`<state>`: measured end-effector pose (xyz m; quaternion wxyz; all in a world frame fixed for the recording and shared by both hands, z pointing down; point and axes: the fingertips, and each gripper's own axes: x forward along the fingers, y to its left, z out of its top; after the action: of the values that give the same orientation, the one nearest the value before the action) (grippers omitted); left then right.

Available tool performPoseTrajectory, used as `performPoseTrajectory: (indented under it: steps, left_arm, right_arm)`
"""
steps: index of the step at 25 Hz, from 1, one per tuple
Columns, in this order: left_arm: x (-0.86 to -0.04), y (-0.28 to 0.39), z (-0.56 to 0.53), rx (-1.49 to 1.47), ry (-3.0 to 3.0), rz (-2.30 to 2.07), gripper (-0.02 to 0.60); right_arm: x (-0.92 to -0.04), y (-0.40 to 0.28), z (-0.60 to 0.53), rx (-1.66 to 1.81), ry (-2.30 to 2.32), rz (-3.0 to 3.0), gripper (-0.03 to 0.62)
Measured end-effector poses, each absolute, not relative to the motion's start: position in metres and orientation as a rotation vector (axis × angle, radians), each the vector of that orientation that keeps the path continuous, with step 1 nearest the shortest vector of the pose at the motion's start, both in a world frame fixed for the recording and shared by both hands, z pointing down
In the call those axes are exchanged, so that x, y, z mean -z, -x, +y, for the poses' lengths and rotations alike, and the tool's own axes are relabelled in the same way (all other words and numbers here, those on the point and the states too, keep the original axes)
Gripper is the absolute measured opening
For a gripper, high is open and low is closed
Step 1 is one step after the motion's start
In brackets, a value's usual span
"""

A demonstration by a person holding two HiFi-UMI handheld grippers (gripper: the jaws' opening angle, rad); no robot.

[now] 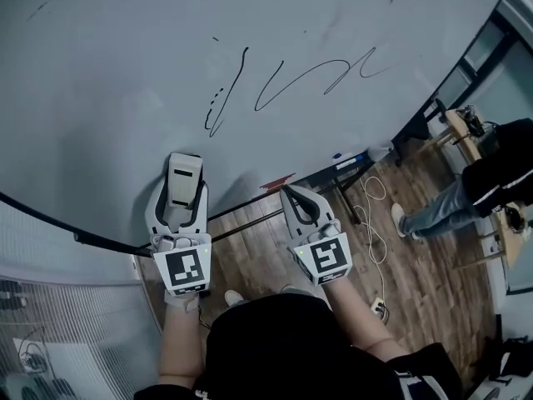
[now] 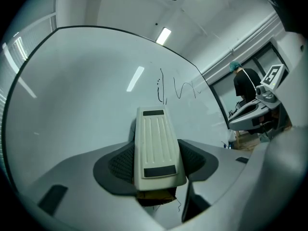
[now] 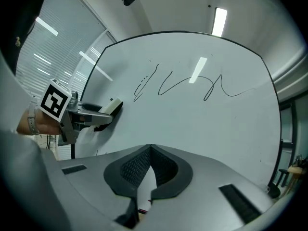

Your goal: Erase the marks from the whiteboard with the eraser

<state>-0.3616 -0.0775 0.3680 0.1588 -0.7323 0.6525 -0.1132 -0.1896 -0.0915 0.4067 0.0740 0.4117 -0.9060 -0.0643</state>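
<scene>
A large whiteboard (image 1: pixel 125 65) carries black marker marks (image 1: pixel 275 86): a tall stroke with dots at the left and a looping scribble to its right. My left gripper (image 1: pixel 185 183) is shut on a cream eraser (image 1: pixel 184 180), which sits low on the board, below and left of the marks. In the left gripper view the eraser (image 2: pixel 155 148) lies between the jaws, with the marks (image 2: pixel 166 88) further up the board. My right gripper (image 1: pixel 291 197) is shut with nothing in it, near the board's lower edge. The right gripper view shows the marks (image 3: pixel 183 85) and the left gripper (image 3: pixel 98 112).
The board's dark lower frame (image 1: pixel 100 242) runs under my grippers. A wooden floor (image 1: pixel 416 273) with white cables (image 1: pixel 375 223) lies below. A person in dark clothes (image 1: pixel 466 190) stands at the right next to a desk (image 1: pixel 462 127). Window blinds (image 1: pixel 58 307) are at lower left.
</scene>
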Motion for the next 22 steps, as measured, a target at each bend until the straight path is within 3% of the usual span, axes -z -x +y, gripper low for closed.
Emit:
performPoseTrajectory:
  steps: [22]
  left_arm:
    - [-0.315, 0.304, -0.123, 0.306, 1.753, 1.936, 0.276]
  right_arm:
    - [-0.400, 0.133, -0.090, 0.212, -1.245, -2.717, 0.026]
